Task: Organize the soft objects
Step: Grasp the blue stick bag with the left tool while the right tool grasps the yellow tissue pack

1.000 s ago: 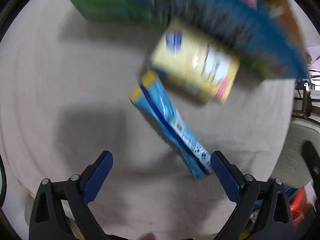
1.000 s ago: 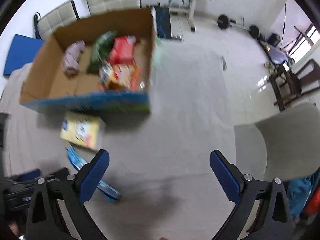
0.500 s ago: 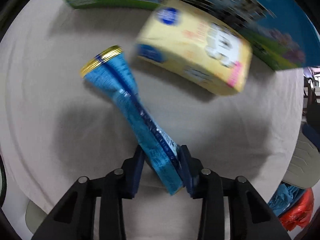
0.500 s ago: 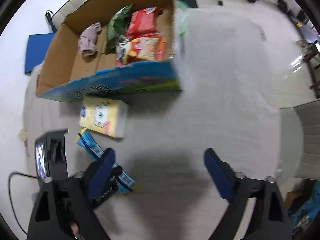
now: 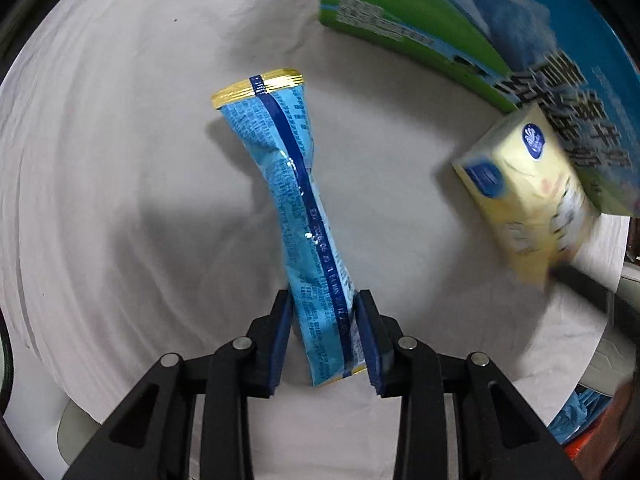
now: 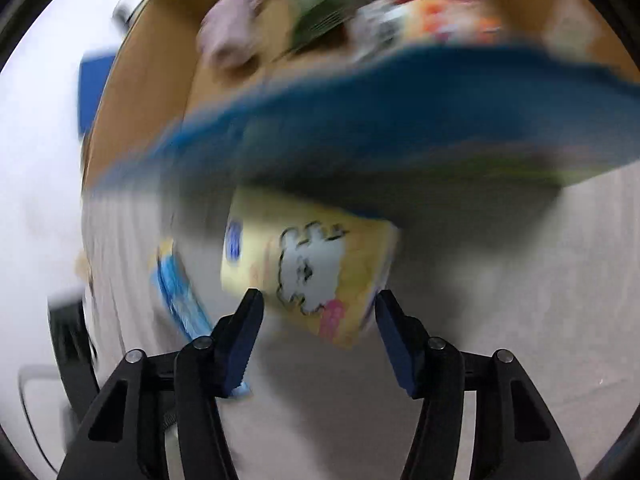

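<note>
My left gripper (image 5: 323,336) is shut on a long blue snack packet (image 5: 296,208) with a gold end seal, pinched near its lower end above the white cloth. A yellow tissue pack (image 5: 528,196) lies to the right against the cardboard box (image 5: 472,28). In the blurred right wrist view, my right gripper (image 6: 318,336) is open, its jaws on either side of the near end of the yellow tissue pack (image 6: 308,264); contact cannot be told. The blue packet (image 6: 180,292) shows at the left. The box (image 6: 360,120) stands behind.
The box holds a pinkish cloth (image 6: 228,36), a green bag (image 6: 320,4) and red and orange packets (image 6: 432,12). A white cloth (image 5: 120,200) covers the table. Its edge runs at the lower right, with blue and red things (image 5: 588,420) below.
My left gripper closed on the blue packet and lifted it, swinging left. My right gripper dropped in close to the yellow tissue pack and narrowed its jaws around it.
</note>
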